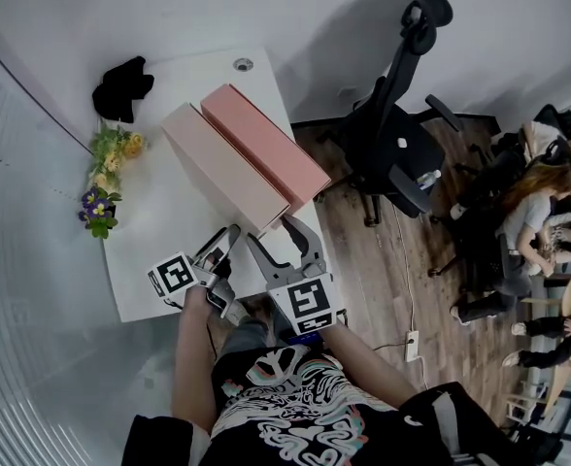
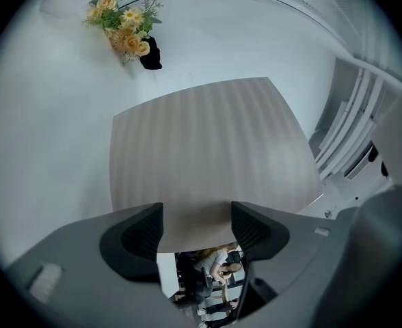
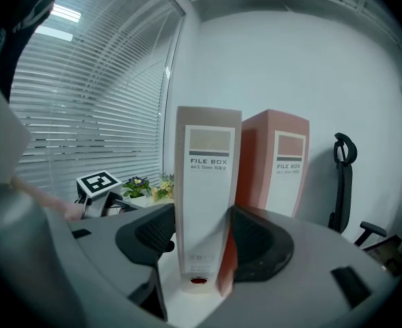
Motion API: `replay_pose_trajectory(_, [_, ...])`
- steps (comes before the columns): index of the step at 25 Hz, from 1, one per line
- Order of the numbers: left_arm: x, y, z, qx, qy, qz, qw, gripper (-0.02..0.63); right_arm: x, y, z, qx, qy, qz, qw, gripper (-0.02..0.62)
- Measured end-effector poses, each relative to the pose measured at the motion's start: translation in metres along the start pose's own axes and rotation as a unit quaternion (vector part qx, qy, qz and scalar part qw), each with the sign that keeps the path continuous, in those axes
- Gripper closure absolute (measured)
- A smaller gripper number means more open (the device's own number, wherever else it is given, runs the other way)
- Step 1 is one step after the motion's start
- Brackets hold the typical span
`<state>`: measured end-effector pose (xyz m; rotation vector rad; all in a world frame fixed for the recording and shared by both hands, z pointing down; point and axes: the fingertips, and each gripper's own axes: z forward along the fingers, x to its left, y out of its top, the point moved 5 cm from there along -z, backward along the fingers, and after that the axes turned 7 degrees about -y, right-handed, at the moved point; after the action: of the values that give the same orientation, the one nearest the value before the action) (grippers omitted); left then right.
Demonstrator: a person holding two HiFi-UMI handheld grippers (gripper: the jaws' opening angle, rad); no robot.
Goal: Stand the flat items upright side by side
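Two file boxes stand upright side by side on the white table: a beige one on the left and a pink one against its right side. My right gripper straddles the near end of the beige box. In the right gripper view its jaws press on both sides of the beige spine, with the pink box just behind on the right. My left gripper is open beside the beige box. In the left gripper view it faces that box's broad side and grips nothing.
Yellow flowers and purple flowers lie along the table's left edge, with a black object at the far corner. A black office chair stands on the wood floor to the right. Several seated people are beyond it.
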<state>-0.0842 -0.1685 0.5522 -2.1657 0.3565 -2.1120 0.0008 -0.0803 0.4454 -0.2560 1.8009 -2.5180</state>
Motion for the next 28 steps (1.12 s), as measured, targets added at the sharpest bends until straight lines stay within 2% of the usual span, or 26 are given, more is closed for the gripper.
replay_pose_trajectory(28, [-0.003,-0.008,0.016,0.033,-0.016,-0.009,0.9993,0.318,-0.012,0.0,-0.011,0.018,-0.03,-0.014,0.999,0.347])
